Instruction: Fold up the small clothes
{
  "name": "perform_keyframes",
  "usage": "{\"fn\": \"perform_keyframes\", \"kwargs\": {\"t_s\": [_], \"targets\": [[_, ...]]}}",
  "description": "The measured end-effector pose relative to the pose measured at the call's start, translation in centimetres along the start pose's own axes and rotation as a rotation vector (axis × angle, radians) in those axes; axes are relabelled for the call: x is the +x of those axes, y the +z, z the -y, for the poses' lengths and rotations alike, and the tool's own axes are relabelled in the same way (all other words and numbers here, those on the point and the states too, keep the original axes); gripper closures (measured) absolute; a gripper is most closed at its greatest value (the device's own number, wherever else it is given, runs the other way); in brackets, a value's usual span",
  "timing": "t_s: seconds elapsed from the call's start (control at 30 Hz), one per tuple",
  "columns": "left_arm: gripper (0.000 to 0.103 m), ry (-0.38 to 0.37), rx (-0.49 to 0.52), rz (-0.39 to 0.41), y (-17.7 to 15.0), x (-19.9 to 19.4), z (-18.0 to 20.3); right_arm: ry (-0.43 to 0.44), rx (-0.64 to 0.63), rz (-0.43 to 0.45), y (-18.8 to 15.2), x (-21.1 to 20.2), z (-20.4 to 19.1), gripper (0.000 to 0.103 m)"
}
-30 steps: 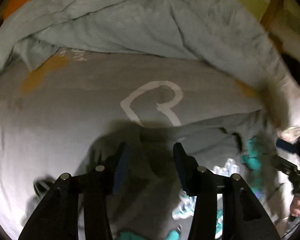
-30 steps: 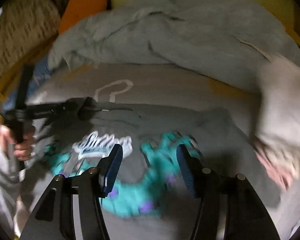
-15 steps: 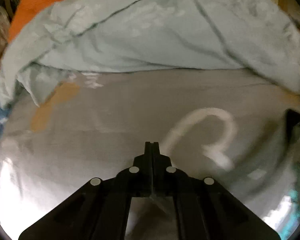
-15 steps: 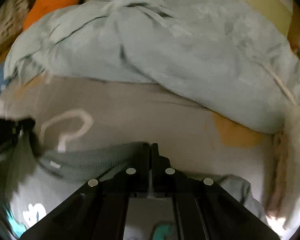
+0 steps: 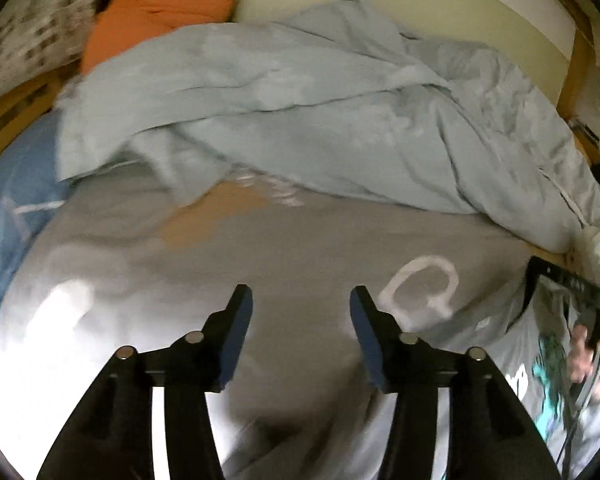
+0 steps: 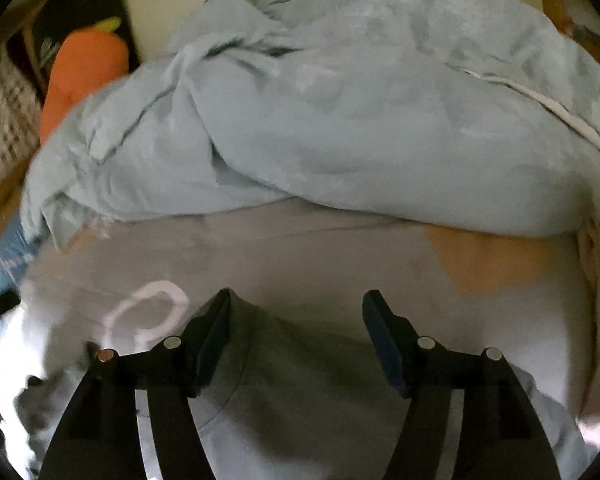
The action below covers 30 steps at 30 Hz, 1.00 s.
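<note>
A small grey T-shirt with a teal print lies flat on the grey bed sheet. In the right wrist view the grey T-shirt (image 6: 300, 392) lies under and between my fingers, its collar edge near the tips. My right gripper (image 6: 296, 300) is open and empty just above it. In the left wrist view my left gripper (image 5: 301, 294) is open and empty over the bare sheet (image 5: 220, 264), and the shirt (image 5: 540, 352) lies at the far right, where the other gripper and a hand (image 5: 580, 344) show.
A crumpled light blue duvet (image 5: 320, 120) fills the back of the bed. An orange carrot plush (image 6: 80, 76) lies back left. A white loop print (image 5: 424, 292) marks the sheet. A beige cloth pile (image 6: 596, 280) sits at the right edge.
Both grippers were shut half a second ago and are now open. The shirt's upper edge now lies flat on the sheet. The left gripper has moved left, away from the shirt.
</note>
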State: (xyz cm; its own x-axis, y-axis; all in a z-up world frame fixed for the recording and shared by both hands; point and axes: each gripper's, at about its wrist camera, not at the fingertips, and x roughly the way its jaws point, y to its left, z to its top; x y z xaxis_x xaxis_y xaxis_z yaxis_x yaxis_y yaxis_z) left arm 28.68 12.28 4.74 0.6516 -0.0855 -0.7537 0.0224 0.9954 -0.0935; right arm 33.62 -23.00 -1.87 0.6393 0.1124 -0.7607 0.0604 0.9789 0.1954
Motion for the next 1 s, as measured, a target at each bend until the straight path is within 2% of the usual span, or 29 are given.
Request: {"fn": "perform_keyframes", "kwargs": {"t_s": [0.07, 0.1, 0.13, 0.17, 0.23, 0.27, 0.3, 0.33, 0.4, 0.47, 0.5, 0.53, 0.6, 0.63, 0.67, 0.7, 0.77, 0.83, 0.93, 1.0], "targets": [[0.047, 0.005, 0.001, -0.072, -1.8, -1.1, -2.1, -0.066, 0.038, -0.148, 0.5, 0.7, 0.7, 0.031], [0.047, -0.019, -0.004, -0.098, -2.8, -1.6, -2.8, -0.010, 0.049, -0.211, 0.8, 1.4, 1.0, 0.031], [0.047, -0.053, -0.012, -0.115, -4.1, -2.0, -3.3, 0.010, 0.048, -0.236, 1.2, 2.0, 0.7, 0.031], [0.047, -0.093, -0.016, -0.136, -5.6, -2.5, -3.8, -0.012, 0.048, -0.264, 1.4, 2.2, 0.9, 0.031], [0.045, -0.181, 0.041, -0.117, -8.2, -3.4, -3.7, -0.034, 0.064, -0.241, 1.4, 1.3, 1.6, 0.031], [0.039, -0.207, 0.095, -0.094, -9.4, -3.5, -3.2, -0.012, 0.075, -0.220, 1.4, 0.6, 1.7, 0.031], [0.037, -0.195, 0.126, -0.093, -10.2, -3.3, -2.8, 0.013, 0.085, -0.204, 1.4, 0.1, 1.8, 0.031], [0.037, -0.151, 0.140, -0.115, -10.8, -2.6, -2.4, 0.031, 0.096, -0.188, 1.5, -0.5, 1.7, 0.031], [0.037, -0.056, 0.147, -0.197, -11.3, -0.8, -1.6, 0.033, 0.088, -0.152, 1.1, -1.9, 0.8, 0.031], [0.041, -0.046, 0.161, -0.205, -11.0, 0.5, -1.4, 0.046, 0.010, -0.133, 0.2, -3.1, -1.6, 0.031], [0.061, -0.045, 0.170, -0.192, -10.8, 0.9, -1.4, 0.058, -0.050, -0.111, -0.6, -4.2, -3.3, 0.031], [0.073, -0.008, 0.171, -0.180, -10.3, 1.4, -1.6, 0.058, -0.093, -0.094, -1.4, -4.9, -4.7, 0.031], [0.090, 0.008, 0.125, -0.156, -9.2, 1.4, -2.2, 0.054, -0.135, -0.068, -2.7, -5.9, -6.8, 0.031], [0.096, 0.042, 0.114, -0.116, -8.7, 1.0, -2.3, 0.065, -0.144, -0.046, -3.4, -6.4, -7.9, 0.031], [0.096, 0.083, 0.120, -0.086, -8.1, 0.7, -2.2, 0.090, -0.153, -0.030, -4.2, -6.8, -9.2, 0.031], [0.096, 0.086, 0.119, -0.073, -7.6, 0.6, -2.1, 0.090, -0.153, -0.030, -4.2, -6.8, -9.2, 0.031], [0.096, 0.045, 0.091, -0.066, -6.6, 0.5, -2.2, 0.154, -0.156, -0.026, -5.9, -6.5, -12.5, 0.031], [0.096, 0.046, 0.077, -0.050, -5.8, -0.1, -2.3, 0.205, -0.188, -0.007, -7.1, -5.6, -14.5, 0.031], [0.091, 0.139, 0.083, -0.017, -4.6, -0.9, -2.7, 0.218, -0.213, -0.021, -9.2, -2.8, -16.2, 0.031], [0.079, 0.210, 0.061, -0.005, -3.4, -1.0, -3.9, 0.218, -0.216, -0.056, -10.7, -0.4, -16.0, 0.031]]}}
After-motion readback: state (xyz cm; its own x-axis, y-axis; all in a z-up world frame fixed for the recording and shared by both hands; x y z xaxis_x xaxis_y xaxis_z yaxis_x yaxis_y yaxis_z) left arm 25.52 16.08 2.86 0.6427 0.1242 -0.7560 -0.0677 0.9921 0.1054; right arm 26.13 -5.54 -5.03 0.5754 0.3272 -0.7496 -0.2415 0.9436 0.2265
